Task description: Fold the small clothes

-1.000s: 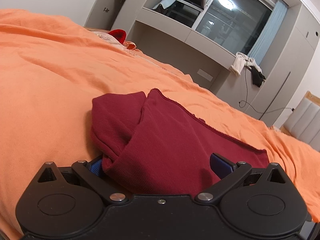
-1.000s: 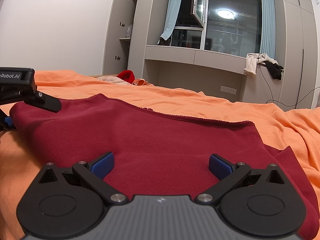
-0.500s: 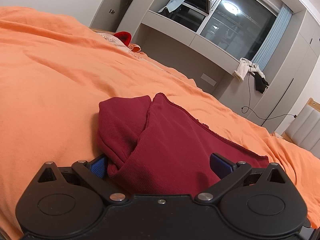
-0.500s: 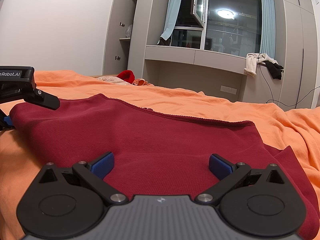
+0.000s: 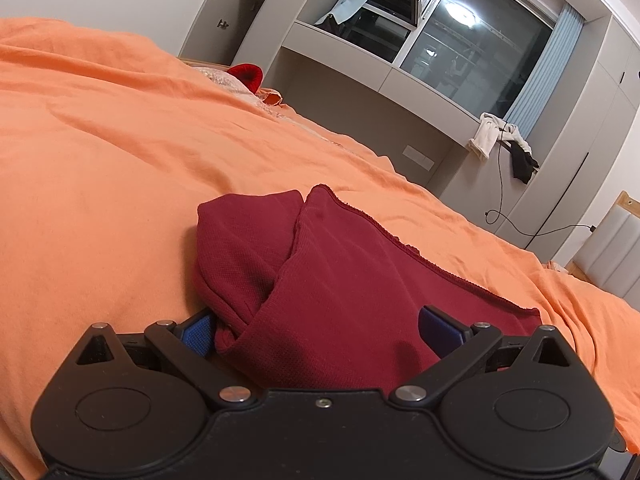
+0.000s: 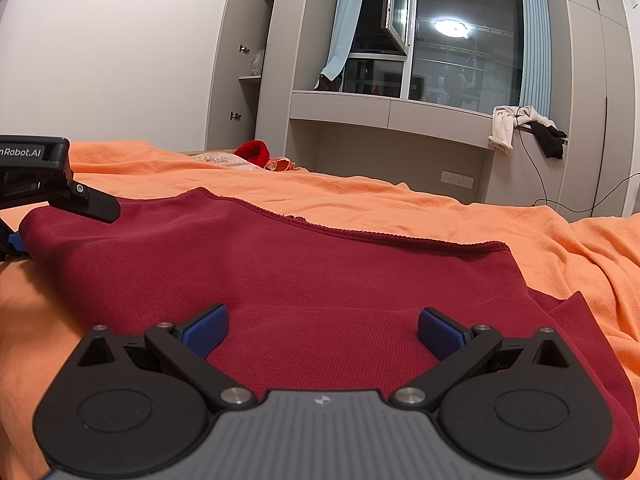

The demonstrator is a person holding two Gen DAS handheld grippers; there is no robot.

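Orange bedding (image 5: pixel 120 184) covers the whole bed and runs back to grey built-in cupboards (image 6: pixel 260 60) and a dark window (image 6: pixel 464 40) with pale blue curtains (image 6: pixel 344 20). On the bedding lies a dark red garment (image 6: pixel 320 280), spread broad and mostly flat in the right wrist view. Its far edge is a stitched hem (image 6: pixel 360 234) running across from left to right, a little ragged near the middle. At its right side a lower layer juts out as a small corner onto the bedding.

In the left wrist view the garment's left end is folded over itself into a thick, bunched roll (image 5: pixel 248 256). The left claw (image 5: pixel 320 332) is spread wide, blue pads (image 5: pixel 198 334) on either side of this bunched end; the left pad sits just beside the roll, but whether it touches the cloth is hard to tell from this angle. Nothing is pinched.

The right claw (image 6: pixel 322 330) is also released, its fingers wide apart and low over the near part of the garment, with flat red cloth between them.

Bare bedding stretches to the left of the garment and beyond the hem. Far back lie a bright red item (image 6: pixel 254 152) and some pale clothes (image 6: pixel 218 158), well apart from the garment. A white cloth (image 6: pixel 502 128) and a black one (image 6: pixel 550 140) hang over the ledge under the window.
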